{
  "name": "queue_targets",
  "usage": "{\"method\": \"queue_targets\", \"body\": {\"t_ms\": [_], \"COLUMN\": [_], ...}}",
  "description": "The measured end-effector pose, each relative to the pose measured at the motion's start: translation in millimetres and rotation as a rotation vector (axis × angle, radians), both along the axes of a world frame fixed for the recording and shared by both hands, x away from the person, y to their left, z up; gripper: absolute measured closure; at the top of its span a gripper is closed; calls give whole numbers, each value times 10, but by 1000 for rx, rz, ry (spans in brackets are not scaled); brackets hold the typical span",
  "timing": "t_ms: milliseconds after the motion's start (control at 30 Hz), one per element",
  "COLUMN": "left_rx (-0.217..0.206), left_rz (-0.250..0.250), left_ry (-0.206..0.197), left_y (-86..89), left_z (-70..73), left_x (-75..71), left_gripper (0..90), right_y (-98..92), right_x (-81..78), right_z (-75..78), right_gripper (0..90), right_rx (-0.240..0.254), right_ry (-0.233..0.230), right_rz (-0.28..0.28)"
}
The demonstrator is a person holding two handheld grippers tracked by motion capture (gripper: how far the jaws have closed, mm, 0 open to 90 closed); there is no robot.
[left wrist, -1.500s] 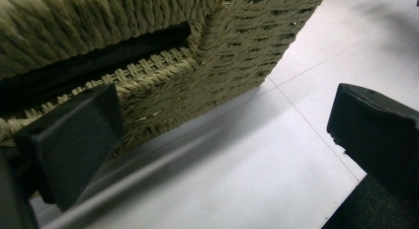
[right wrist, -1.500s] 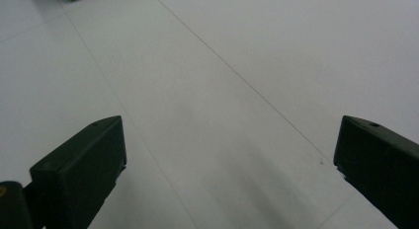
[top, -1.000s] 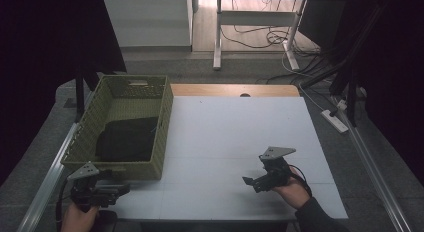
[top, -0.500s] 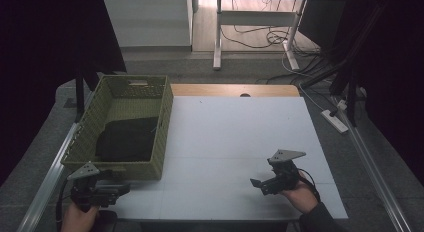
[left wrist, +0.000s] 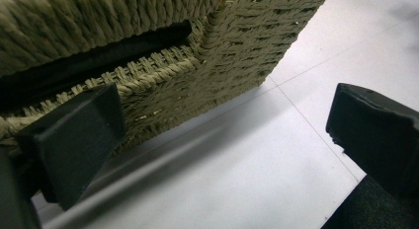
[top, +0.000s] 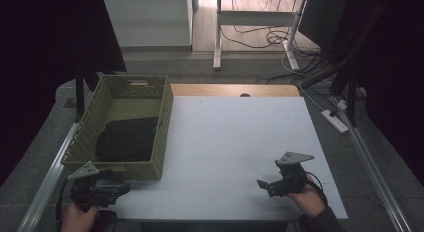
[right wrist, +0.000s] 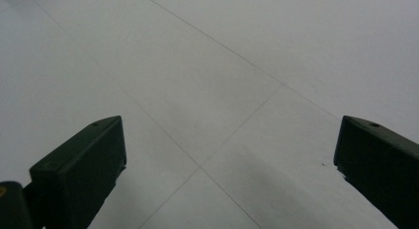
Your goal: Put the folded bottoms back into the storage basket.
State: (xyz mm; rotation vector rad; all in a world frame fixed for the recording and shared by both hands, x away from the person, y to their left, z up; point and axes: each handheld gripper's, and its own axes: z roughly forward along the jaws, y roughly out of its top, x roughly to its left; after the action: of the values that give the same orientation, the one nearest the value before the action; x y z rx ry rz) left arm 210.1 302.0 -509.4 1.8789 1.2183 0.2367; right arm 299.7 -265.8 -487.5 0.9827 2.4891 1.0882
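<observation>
A green woven basket [top: 87,130] stands on the left of the white table [top: 235,137], with a folded black cloth [top: 127,139] lying inside it. My left gripper [top: 122,188] rests at the table's front left corner, just in front of the basket's near wall [left wrist: 237,46], open with nothing between its jaws. My right gripper [top: 262,184] sits low over the table at the front right, held by a hand, jaws wide apart over bare white surface [right wrist: 217,91] and holding nothing.
A wooden strip [top: 235,89] runs along the table's far edge. A power strip [top: 335,120] and cables lie on the floor to the right. Metal rails flank the table. Desk legs [top: 217,37] stand beyond it.
My right gripper has drawn back toward the front right corner and sunk lower over the table. The left gripper has stayed put.
</observation>
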Motion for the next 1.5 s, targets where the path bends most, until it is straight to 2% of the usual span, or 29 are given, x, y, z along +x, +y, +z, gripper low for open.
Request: {"method": "queue_targets", "body": {"t_ms": [267,733,1233,1500], "left_rx": [1,-1,-3,-3], "left_rz": [0,1,3,3], "left_ry": [-1,0,1,2], "left_y": [0,2,4,4], "left_z": [0,-1,-1,-1], "left_x": [-1,0,1,2], "left_gripper": [12,13,13,13], "right_y": [-60,-221,-430,-498], "right_x": [-43,-140,-267,-316], "right_z": [2,15,57,75], "right_gripper": [1,2,2,3], "right_rx": [-3,-10,24,24], "right_ry": [10,2,-6,-6], "right_rz": [-17,-64,-132,-150]}}
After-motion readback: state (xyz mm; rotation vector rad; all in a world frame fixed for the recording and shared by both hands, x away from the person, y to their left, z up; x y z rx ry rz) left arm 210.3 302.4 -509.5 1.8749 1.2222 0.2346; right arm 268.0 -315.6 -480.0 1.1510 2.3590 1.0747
